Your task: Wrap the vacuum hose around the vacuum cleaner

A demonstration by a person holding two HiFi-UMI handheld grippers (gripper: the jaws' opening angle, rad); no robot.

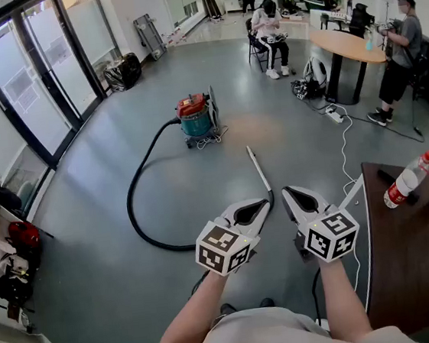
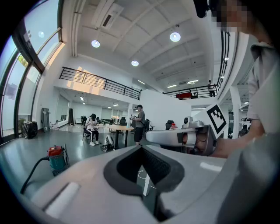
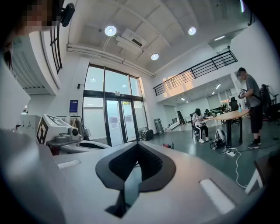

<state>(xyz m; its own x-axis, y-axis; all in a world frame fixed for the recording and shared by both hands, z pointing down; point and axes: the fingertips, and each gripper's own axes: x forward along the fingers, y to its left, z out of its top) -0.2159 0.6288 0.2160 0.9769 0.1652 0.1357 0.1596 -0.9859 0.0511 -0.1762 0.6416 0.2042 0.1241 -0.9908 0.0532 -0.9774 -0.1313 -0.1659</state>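
The vacuum cleaner, a teal drum with a red top, stands on the grey floor ahead of me. Its black hose loops out to the left and curves back along the floor toward me. There it joins a thin pale wand that lies on the floor. My left gripper is held level above the near end of the wand, shut and empty. My right gripper is right beside it, also shut and empty. The left gripper view shows the vacuum cleaner and hose far off at the left.
A dark table with a plastic bottle stands close at my right. A white cable runs over the floor. Further back are a round wooden table, a seated person and a standing one. Glass doors and clutter line the left.
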